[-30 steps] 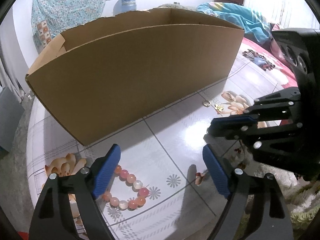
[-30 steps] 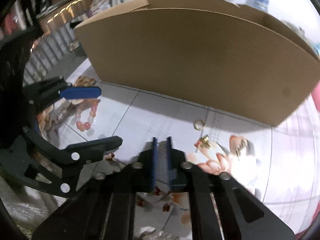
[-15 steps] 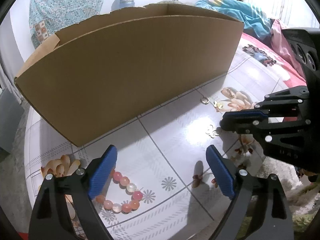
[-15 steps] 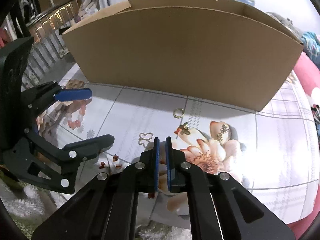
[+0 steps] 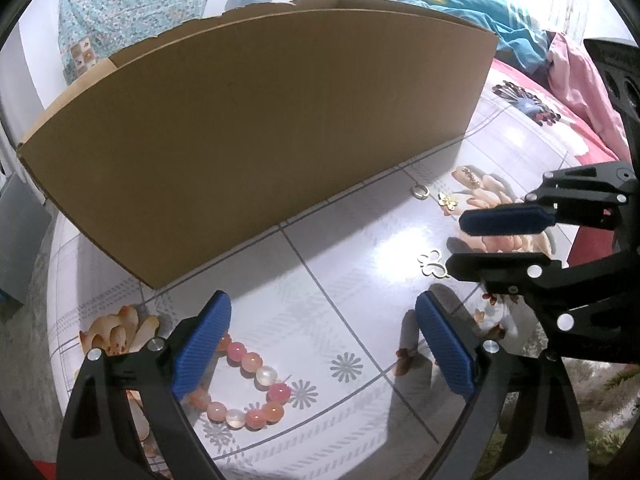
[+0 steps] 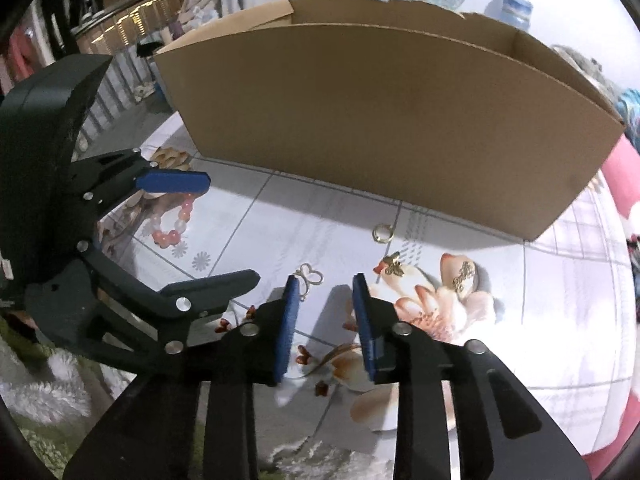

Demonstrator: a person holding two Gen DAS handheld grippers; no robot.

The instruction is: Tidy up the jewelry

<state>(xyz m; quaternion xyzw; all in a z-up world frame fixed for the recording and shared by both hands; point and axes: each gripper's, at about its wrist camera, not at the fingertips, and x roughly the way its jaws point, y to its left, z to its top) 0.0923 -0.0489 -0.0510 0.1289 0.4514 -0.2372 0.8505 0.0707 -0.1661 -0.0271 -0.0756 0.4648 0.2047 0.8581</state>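
A glossy white table [image 5: 360, 280] printed with grid lines and peach flowers fills the foreground of a cluttered bedroom, with a patterned cloth [image 5: 132, 4] on the wall behind and blue and pink bedding [image 5: 520, 44] off to the right. A long, open cardboard box [image 5: 260, 128] stands across the far side of the table. At the left, my left gripper [image 5: 324, 344] hangs over the table with its blue pads spread wide and nothing between them; a bracelet of pink and white beads [image 5: 248, 392] lies on the table under and just beside its left pad. Toward the middle, close to the box's near wall, lies a small ring [image 6: 382, 234]. Nearer me is a thin gold butterfly charm [image 6: 309, 277], flat on the table just ahead of the left fingertip of my right gripper [image 6: 325, 312]. That gripper's jaws have just been opening and now stand partly apart, with only bare tabletop between the pads. Right of the ring, a small gold flower piece [image 6: 394, 266] rests at the edge of a printed blossom, and farther right another gold ornament [image 6: 463, 275] sits on one of the petals. Each piece lies apart from the others, all of them outside the box.
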